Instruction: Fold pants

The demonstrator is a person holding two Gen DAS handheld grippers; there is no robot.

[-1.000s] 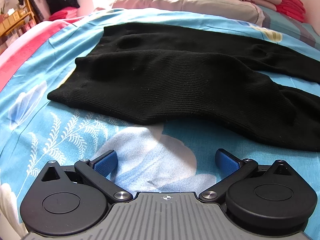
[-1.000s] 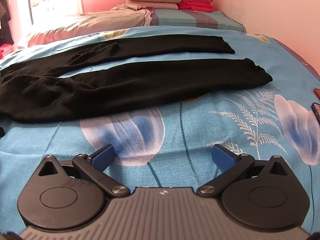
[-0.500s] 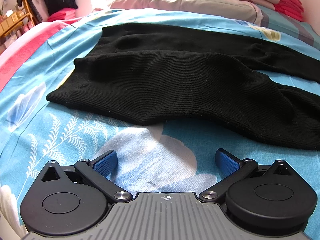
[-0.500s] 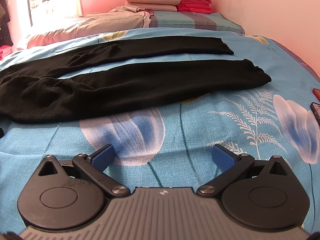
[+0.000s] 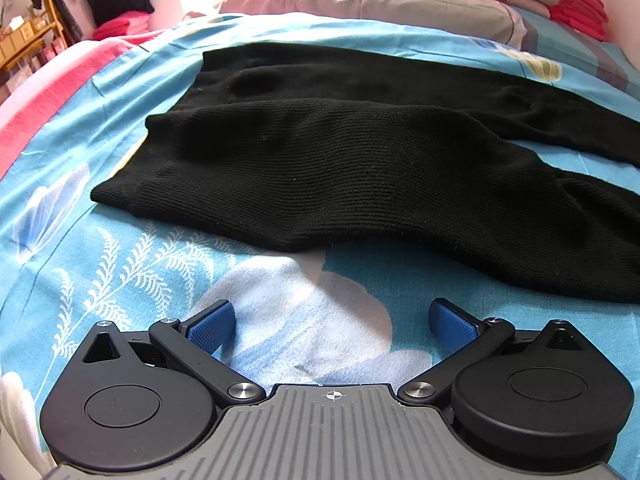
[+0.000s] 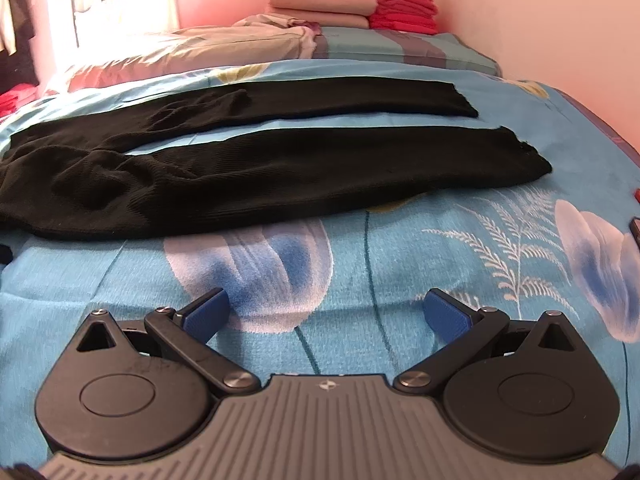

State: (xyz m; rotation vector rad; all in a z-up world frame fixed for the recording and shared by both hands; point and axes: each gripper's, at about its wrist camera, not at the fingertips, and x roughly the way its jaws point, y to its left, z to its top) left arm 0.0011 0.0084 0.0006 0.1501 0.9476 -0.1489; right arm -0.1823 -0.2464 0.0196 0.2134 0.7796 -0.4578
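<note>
Across the frame's middle, black pants [image 5: 340, 168] are lying unfolded on the bed [image 5: 80, 264]. Left claw [image 5: 332, 322] and right claw [image 6: 326, 312] are hovering wide open, empty, ready for gripping

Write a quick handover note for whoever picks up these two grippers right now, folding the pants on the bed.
Left gripper: open, empty, over the bedspread just short of the waistband end of the pants.
Right gripper: open, empty, short of the near leg.
Pants: flat across the bed, both legs stretched out side by side with a strip of bedspread between them, some bunching near the crotch.
Done: nothing folded yet.
Left: probably lay one leg over the other, then fold lengthwise.
</note>
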